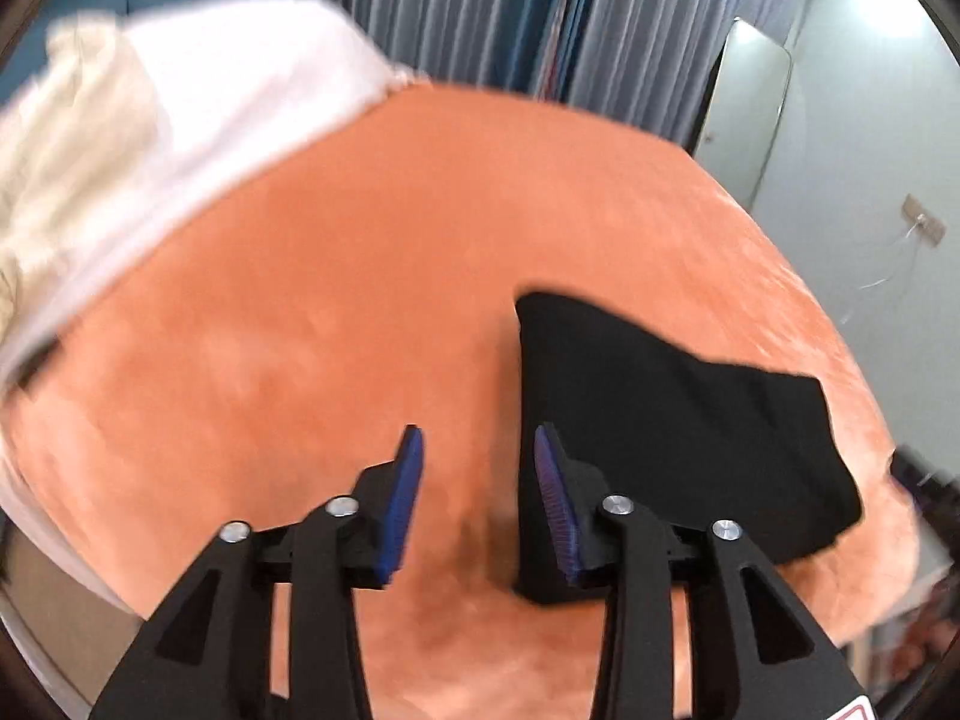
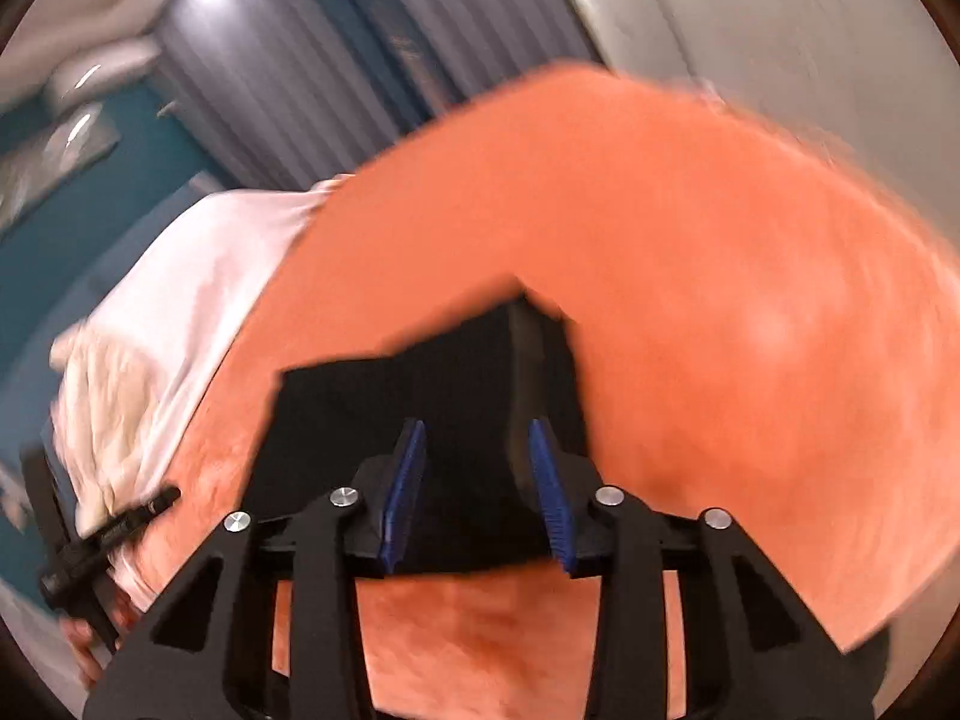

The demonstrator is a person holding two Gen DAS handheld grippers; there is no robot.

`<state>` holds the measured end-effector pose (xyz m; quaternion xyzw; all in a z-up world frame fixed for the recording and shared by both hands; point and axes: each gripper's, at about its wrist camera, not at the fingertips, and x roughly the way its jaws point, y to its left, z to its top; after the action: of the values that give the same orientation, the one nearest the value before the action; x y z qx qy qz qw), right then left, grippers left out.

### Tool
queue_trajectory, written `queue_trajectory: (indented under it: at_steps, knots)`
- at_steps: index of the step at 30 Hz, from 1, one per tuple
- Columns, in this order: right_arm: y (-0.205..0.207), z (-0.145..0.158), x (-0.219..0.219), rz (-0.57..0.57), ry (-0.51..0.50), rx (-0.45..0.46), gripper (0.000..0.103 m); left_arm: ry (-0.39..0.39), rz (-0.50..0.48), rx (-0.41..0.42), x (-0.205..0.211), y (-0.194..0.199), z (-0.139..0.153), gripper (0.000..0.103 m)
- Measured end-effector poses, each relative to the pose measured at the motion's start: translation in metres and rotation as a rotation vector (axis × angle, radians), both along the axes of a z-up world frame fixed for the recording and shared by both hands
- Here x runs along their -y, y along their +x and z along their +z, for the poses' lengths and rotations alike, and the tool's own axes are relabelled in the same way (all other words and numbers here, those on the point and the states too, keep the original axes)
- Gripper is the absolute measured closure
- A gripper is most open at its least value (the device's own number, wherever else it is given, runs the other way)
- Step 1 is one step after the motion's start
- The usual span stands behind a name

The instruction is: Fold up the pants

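The black pants [image 1: 672, 420] lie folded into a compact block on the orange bed cover [image 1: 360, 312]. My left gripper [image 1: 478, 438] is open and empty, above the cover just left of the pants' near left edge. In the right wrist view the pants [image 2: 468, 384] lie right in front of my right gripper [image 2: 477, 435], which is open and empty over their near edge. The left gripper [image 2: 102, 546] shows at the lower left of that view.
A white sheet and a cream blanket [image 1: 138, 138] are bunched at the head of the bed, also in the right wrist view [image 2: 174, 324]. Grey curtains [image 1: 492, 6] hang behind. A white wall with a socket [image 1: 924, 225] is to the right of the bed.
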<state>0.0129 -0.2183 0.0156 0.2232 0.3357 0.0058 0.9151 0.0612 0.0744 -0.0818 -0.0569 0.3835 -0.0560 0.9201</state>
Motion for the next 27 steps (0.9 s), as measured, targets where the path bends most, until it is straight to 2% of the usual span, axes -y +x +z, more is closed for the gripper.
queue_trajectory:
  at_steps: [2,4,7,8,9,10,11,12,13,15,16,17,19,20,21,22,23,24,25,27]
  knots:
    - [0.029,0.017,-0.038,0.119,-0.002,0.042,0.075,-0.038,-0.026,-0.033,0.013,0.012,0.001,0.06]
    - [0.066,0.012,-0.076,0.203,-0.018,0.015,0.077,-0.107,-0.099,-0.083,0.026,0.016,-0.013,0.059]
    - [0.125,-0.022,-0.112,0.292,-0.04,-0.105,0.079,-0.041,-0.123,-0.205,0.05,0.033,-0.055,0.059]
    - [0.141,-0.041,-0.11,0.294,-0.058,-0.16,0.079,0.017,-0.102,-0.225,0.055,0.038,-0.073,0.059]
    - [0.152,-0.063,-0.099,0.25,-0.11,-0.21,0.085,0.042,-0.093,-0.208,0.055,0.039,-0.078,0.056]
    - [0.165,-0.085,-0.073,0.187,-0.111,-0.251,0.103,0.06,-0.098,-0.163,0.056,0.035,-0.079,0.056]
    - [0.168,-0.095,-0.043,0.165,0.048,-0.24,0.103,0.062,-0.119,-0.148,0.058,0.031,-0.077,0.056]
    - [0.163,-0.098,-0.02,0.112,0.154,-0.232,0.103,0.079,-0.126,-0.141,0.063,0.03,-0.077,0.056]
    - [0.158,-0.095,-0.002,0.033,0.199,-0.223,0.103,0.1,-0.131,-0.135,0.067,0.027,-0.077,0.056]
    - [0.147,-0.068,-0.001,-0.013,0.126,-0.184,0.103,0.109,-0.12,-0.135,0.067,0.028,-0.078,0.056]
    - [0.144,-0.059,-0.01,0.004,0.078,-0.173,0.099,0.096,-0.114,-0.133,0.067,0.029,-0.08,0.056]
    - [0.143,-0.051,-0.029,0.07,0.007,-0.166,0.1,0.09,-0.113,-0.128,0.063,0.025,-0.081,0.056]
    - [0.147,-0.052,-0.051,0.129,-0.16,-0.182,0.103,0.1,-0.119,-0.126,0.064,0.026,-0.079,0.056]
    - [0.154,-0.066,-0.046,0.088,-0.26,-0.246,0.103,0.097,-0.133,-0.123,0.063,0.024,-0.077,0.056]
    - [0.159,-0.076,-0.037,0.068,-0.223,-0.277,0.103,0.086,-0.154,-0.114,0.061,0.021,-0.072,0.056]
    - [0.157,-0.077,-0.021,0.018,-0.088,-0.273,0.103,0.083,-0.155,-0.108,0.056,0.016,-0.069,0.056]
    - [0.153,-0.072,-0.021,-0.007,-0.056,-0.259,0.103,0.081,-0.139,-0.101,0.045,0.01,-0.062,0.051]
    - [0.15,-0.059,-0.036,0.0,-0.095,-0.232,0.1,0.066,-0.119,-0.096,0.033,0.007,-0.057,0.045]
    - [0.15,-0.049,-0.055,0.036,-0.146,-0.212,0.1,0.039,-0.103,-0.09,0.022,0.005,-0.054,0.043]
    - [0.155,-0.035,-0.115,0.198,-0.228,-0.188,0.1,-0.01,-0.062,-0.094,-0.003,0.001,-0.05,0.043]
